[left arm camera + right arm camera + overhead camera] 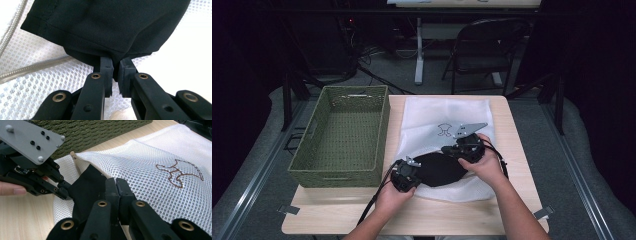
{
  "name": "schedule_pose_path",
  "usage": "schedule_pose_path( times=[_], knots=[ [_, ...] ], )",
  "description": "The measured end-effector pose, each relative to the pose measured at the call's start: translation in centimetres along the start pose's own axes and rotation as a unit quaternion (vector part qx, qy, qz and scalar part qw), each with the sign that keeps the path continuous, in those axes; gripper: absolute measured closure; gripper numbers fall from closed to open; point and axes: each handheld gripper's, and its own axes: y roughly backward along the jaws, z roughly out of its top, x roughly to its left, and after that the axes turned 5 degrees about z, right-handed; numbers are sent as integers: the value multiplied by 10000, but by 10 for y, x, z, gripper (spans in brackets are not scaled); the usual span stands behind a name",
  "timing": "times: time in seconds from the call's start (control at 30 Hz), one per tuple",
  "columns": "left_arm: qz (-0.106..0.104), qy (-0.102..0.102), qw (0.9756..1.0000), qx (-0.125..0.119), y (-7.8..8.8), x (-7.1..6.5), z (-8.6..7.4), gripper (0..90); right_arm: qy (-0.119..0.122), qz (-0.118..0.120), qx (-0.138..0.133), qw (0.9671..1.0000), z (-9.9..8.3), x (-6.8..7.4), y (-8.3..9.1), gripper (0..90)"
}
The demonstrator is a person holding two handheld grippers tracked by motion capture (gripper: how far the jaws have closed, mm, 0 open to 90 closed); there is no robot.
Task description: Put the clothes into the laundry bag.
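- A green woven basket (pixel 339 135) stands at the left of the wooden table (pixel 337 215), its long side just beside a white mesh bag (pixel 447 112) that lies flat along the table's middle.
- The left gripper (pixel 410 175), held in the person's left hand (pixel 393 196), sits at the near left corner of the bag, just off the basket's front corner.
- Its jaws are pinched on the hemmed edge of a black cloth (pixel 107 25) (the left gripper view shows a fold of the fabric caught between the two pads, with the bag's mesh and its zipper (pixel 30 68) lying beneath).
- The black cloth spreads as a dark oval on the near end of the bag, stretched between the two grippers; in the right gripper view it comes out from under the bag's lifted mesh edge, so part of it lies inside the bag.
- A small brown embroidered emblem (pixel 181 173) marks the mesh beyond the cloth.
- The right gripper (pixel 460 148), in the right hand (pixel 484 162), rests on the bag at the cloth's far right edge, a grey plate on top of it.
- Its jaws are pressed together where the bag's mesh edge meets the cloth (which of the two they clamp cannot be told).
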Motion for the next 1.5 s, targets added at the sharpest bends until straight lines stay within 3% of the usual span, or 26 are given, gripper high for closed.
schedule_pose_path(
  times=[0.17, 0.53, 1.03, 1.13, 1.23, 1.5],
  knots=[
    [-103, 127, 9999, -53, 0, 1, 1, 842, 2, -2, -1, 10000, 0, 0, 0, 893],
    [-177, 109, 9997, -139, 2, -1, 13, 843, 1, 17, -4, 10000, 0, 1, 0, 893],
    [-302, 104, 9994, -115, -8, -4, 27, 843, 34, 41, -11, 10000, 1, 2, -1, 893],
    [-348, 223, 9990, -157, -10, -4, 30, 842, 45, 49, -9, 10000, 1, 3, -1, 894],
    [-343, 308, 9988, -184, -12, -4, 32, 842, 55, 53, -8, 10000, 1, 3, -1, 894],
    [-265, 281, 9990, -214, -13, -4, 40, 842, 48, 65, -18, 10000, 1, 3, -1, 893]
  ],
)
